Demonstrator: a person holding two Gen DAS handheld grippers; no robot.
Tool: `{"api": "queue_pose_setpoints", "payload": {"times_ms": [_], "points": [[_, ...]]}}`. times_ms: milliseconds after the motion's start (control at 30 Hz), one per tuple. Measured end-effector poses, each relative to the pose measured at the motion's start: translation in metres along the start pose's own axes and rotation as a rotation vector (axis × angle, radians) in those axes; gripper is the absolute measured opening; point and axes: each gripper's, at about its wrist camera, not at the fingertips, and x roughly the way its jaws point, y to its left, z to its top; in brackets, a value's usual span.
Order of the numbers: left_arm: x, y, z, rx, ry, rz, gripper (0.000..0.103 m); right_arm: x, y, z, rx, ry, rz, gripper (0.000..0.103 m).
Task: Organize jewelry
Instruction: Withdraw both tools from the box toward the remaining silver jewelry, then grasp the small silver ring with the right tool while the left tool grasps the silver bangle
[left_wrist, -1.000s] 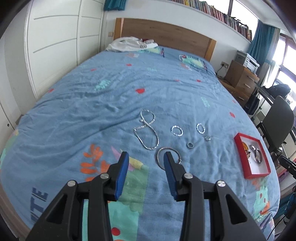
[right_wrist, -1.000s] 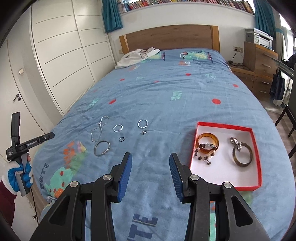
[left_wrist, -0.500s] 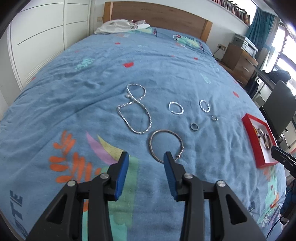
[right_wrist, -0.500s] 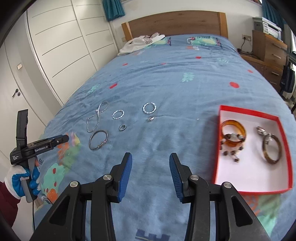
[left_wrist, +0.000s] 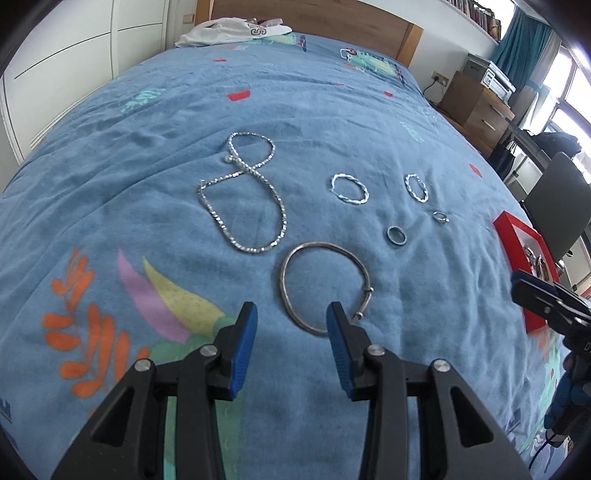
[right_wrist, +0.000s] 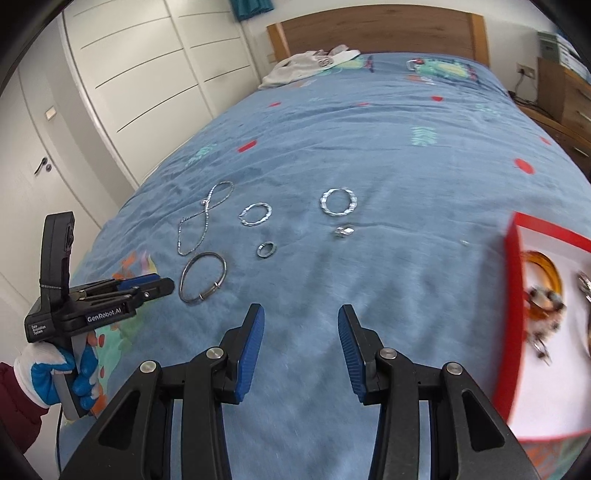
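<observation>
Jewelry lay on the blue bedspread (left_wrist: 369, 110), the silver bangle (left_wrist: 321, 284) just ahead of the left gripper (left_wrist: 291, 314), both grippers' jaws apart, the right gripper (right_wrist: 301, 317) holding nothing.

L gripper (left_wrist: 291, 314) jaws apart, near edge of bangle (left_wrist: 286, 291) between tips.

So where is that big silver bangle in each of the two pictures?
Left wrist view: silver bangle low centre, just ahead of the left gripper.
Right wrist view: bangle left of centre, beside that gripper.
Shared landmark: chain necklace just beyond it.
</observation>
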Motion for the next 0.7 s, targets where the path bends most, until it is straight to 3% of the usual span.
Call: {"api": "queue_pose_setpoints", "payload": {"times_ms": [267,700], "points": [[0.022,0.005,0.004,0.004,0.021,0.007,0.035,0.051,0.014,0.025,-0.025,0.021,0.052,0.040],[0.032,0.015,0.005,-0.005,0.003,0.034,0.005,0.108,0.026,0.041,-0.035,0.065,0.072,0.034]]}}
